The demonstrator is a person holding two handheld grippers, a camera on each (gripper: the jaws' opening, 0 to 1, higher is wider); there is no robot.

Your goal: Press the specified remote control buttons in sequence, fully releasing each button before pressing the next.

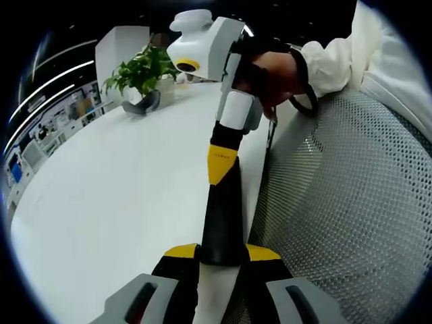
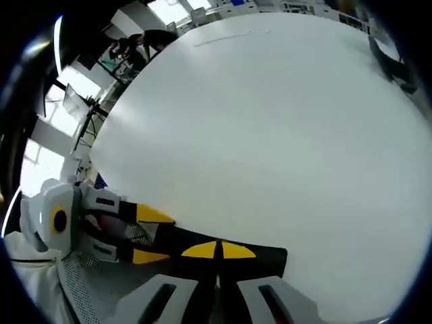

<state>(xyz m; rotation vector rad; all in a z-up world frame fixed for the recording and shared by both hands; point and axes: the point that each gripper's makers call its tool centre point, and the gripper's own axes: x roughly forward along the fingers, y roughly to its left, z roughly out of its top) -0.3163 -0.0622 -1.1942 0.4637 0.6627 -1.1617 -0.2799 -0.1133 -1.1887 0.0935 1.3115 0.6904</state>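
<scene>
— Where's the remote control (image 1: 221, 223) in relation to the left gripper (image 1: 223, 253)?

— In the left gripper view it's a long black bar that starts between that gripper's own yellow-tipped jaws and runs straight away from the camera. The jaws sit against its two long edges at the near end, pinching it.

— Is it resting on anything?

— It hangs over the edge of the white table (image 1: 121, 189), where the tabletop meets a grey mesh surface (image 1: 351, 202). I can't tell whether it touches either one.

— And the right gripper (image 1: 217, 169)?

— It comes in from above in that view, with a hand (image 1: 270, 74) in a white sleeve (image 1: 351, 54) around its white body. Its yellow point comes down on the far part of the remote.

— Jaws apart or together?

— Together. In the right gripper view the two yellow tips of the right gripper (image 2: 219, 250) meet along a thin seam with nothing between them. They sit on the remote control's (image 2: 270, 258) black face, and a short stretch of it sticks out past them to the right.

— Is a button pressed down?

— I can't tell, because the tips hide the spot they're on and I can't make out any buttons.

— Does the left gripper (image 2: 150, 235) appear there too?

— Yes, from the left, with a yellow tip on either side of the remote's other end. The table (image 2: 270, 135) spreads out wide beyond them.

— Anything else on the table?

— A potted green plant (image 1: 142, 71) at the far edge, well apart from both grippers.
</scene>
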